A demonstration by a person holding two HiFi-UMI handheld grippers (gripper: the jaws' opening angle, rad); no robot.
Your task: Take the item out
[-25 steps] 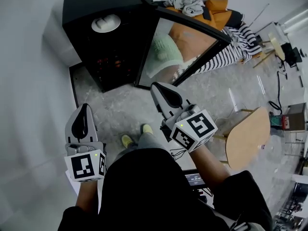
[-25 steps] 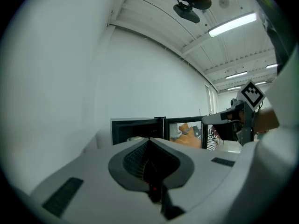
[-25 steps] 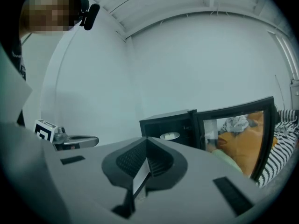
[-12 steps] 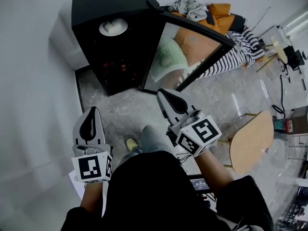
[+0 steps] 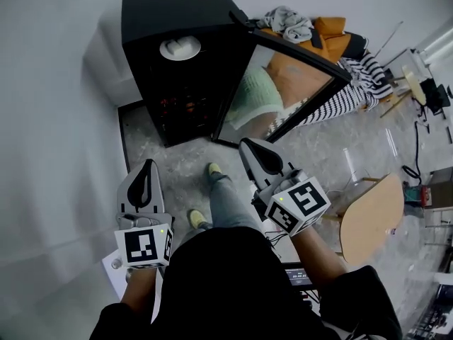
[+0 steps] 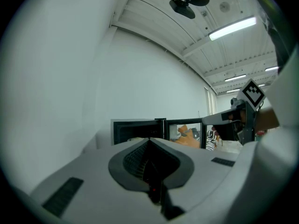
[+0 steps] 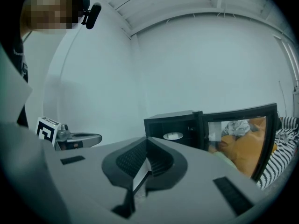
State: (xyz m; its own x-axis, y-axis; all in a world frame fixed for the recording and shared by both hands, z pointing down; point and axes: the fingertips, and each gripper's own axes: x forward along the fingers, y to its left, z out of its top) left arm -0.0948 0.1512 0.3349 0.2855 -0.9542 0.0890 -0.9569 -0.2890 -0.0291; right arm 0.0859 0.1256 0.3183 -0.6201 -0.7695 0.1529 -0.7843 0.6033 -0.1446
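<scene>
A black cabinet (image 5: pixel 177 9) stands on the floor against the white wall, its glass door (image 5: pixel 283 83) swung open to the right. Inside, a white dish (image 5: pixel 180 47) lies on the upper shelf, with reddish things (image 5: pixel 177 105) dimly visible lower down. My left gripper (image 5: pixel 147 165) hangs shut and empty in front of the cabinet, well short of it. My right gripper (image 5: pixel 249 144) is also shut and empty, pointing toward the door's lower edge. In the right gripper view the dish (image 7: pixel 173 136) shows inside the cabinet (image 7: pixel 170 120), far ahead of the jaws.
A heap of clothes (image 5: pixel 311 30) and a striped cloth (image 5: pixel 354 76) lie behind the open door. A round wooden table (image 5: pixel 371 218) stands to the right. The person's leg and yellow shoe (image 5: pixel 214 168) are between the grippers. A white wall runs along the left.
The person has stepped forward with one foot. The cabinet has shifted right and a little lower in the head view. Both grippers stay shut and sit slightly lower in view.
</scene>
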